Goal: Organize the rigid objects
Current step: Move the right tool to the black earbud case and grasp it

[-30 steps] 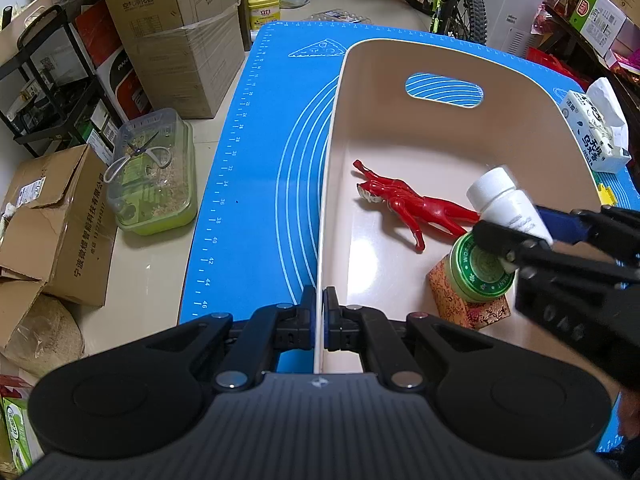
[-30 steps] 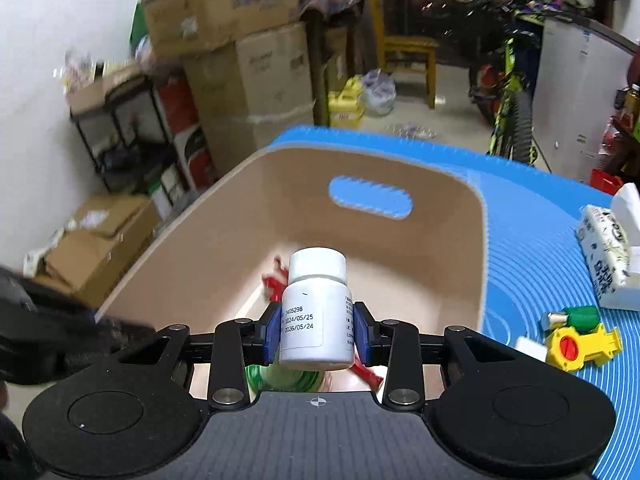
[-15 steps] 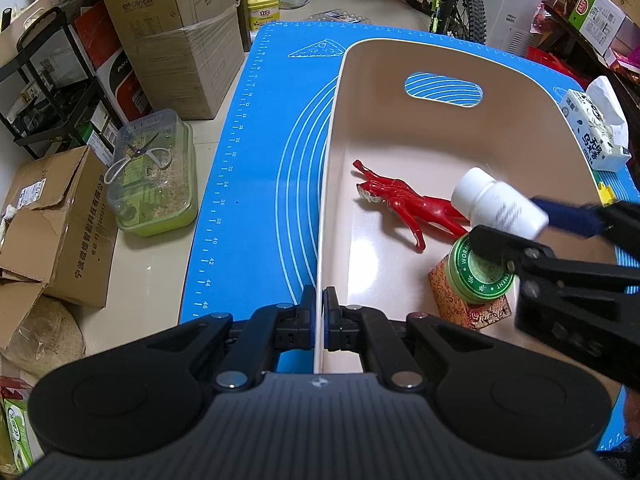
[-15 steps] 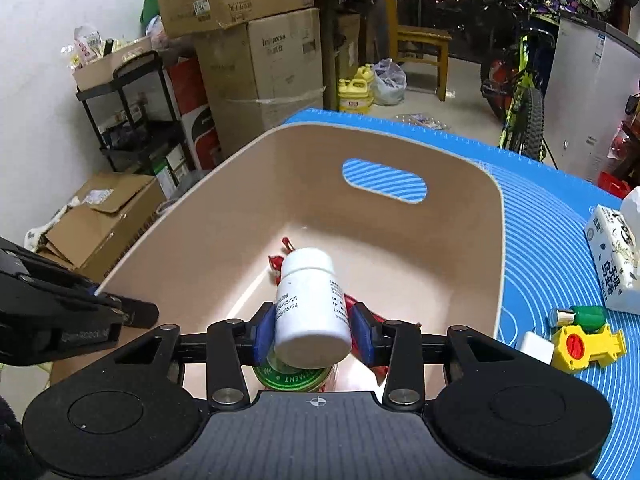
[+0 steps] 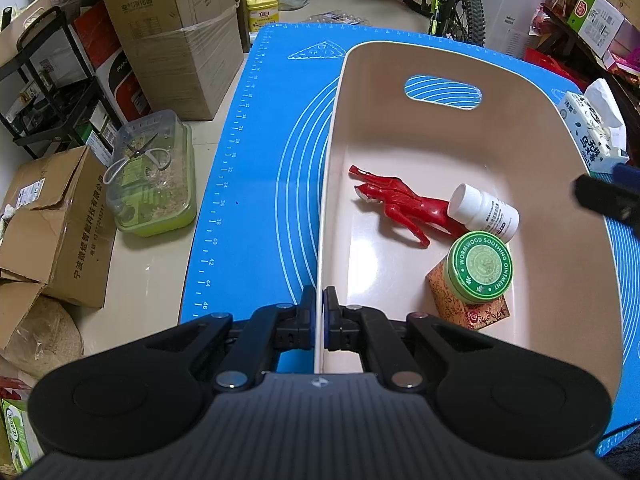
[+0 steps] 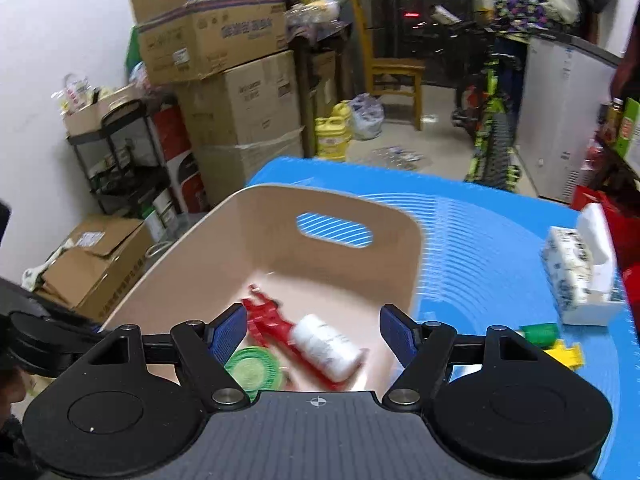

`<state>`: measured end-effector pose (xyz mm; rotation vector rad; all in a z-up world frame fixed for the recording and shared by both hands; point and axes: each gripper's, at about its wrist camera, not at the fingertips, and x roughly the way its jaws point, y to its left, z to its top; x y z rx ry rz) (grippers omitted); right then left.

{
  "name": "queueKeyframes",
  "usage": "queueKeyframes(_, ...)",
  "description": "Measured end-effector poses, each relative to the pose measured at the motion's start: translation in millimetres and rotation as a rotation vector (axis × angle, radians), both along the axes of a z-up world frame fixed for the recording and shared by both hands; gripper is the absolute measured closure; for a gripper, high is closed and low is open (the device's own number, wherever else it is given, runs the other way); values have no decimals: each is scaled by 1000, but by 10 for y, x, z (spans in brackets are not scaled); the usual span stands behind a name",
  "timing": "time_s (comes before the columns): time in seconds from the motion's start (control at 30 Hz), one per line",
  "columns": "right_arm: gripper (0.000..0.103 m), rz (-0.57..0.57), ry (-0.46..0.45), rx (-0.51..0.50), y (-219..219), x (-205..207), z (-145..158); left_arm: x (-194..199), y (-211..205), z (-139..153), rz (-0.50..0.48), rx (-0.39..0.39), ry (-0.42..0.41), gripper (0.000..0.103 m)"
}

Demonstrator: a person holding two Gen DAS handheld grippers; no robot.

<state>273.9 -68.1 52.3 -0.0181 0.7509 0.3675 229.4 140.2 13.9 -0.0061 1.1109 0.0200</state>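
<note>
A beige bin point(image 5: 540, 128) point(image 6: 256, 216) stands on the blue mat point(image 5: 256, 160). My left gripper point(image 5: 319, 316) is shut on the bin's near left rim. Inside lie a red figurine point(image 5: 400, 204) point(image 6: 268, 320), a white pill bottle point(image 5: 484, 212) point(image 6: 328, 346) on its side across the figurine, and a green ointment tin point(image 5: 480, 266) point(image 6: 252, 372) on a patterned block point(image 5: 468, 304). My right gripper point(image 6: 314, 330) is open and empty above the bin; its tip shows at the right edge of the left wrist view point(image 5: 608, 196).
A tissue pack point(image 5: 592, 132) point(image 6: 580, 276), a green cylinder point(image 6: 540, 334) and a yellow toy point(image 6: 566, 354) lie on the mat right of the bin. Cardboard boxes point(image 5: 172, 32), a clear container point(image 5: 152, 176) and a bicycle point(image 5: 440, 0) stand on the floor beyond.
My right gripper opened and let go of the white bottle, which dropped into the bin onto the red figurine. The right gripper then pulled back to the right. The left gripper stayed put.
</note>
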Motion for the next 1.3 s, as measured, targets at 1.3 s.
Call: queueKeyframes(1.3,21,-201,298,-171,-916,214,-1258,-2,-4,6,5,-5,-3,98)
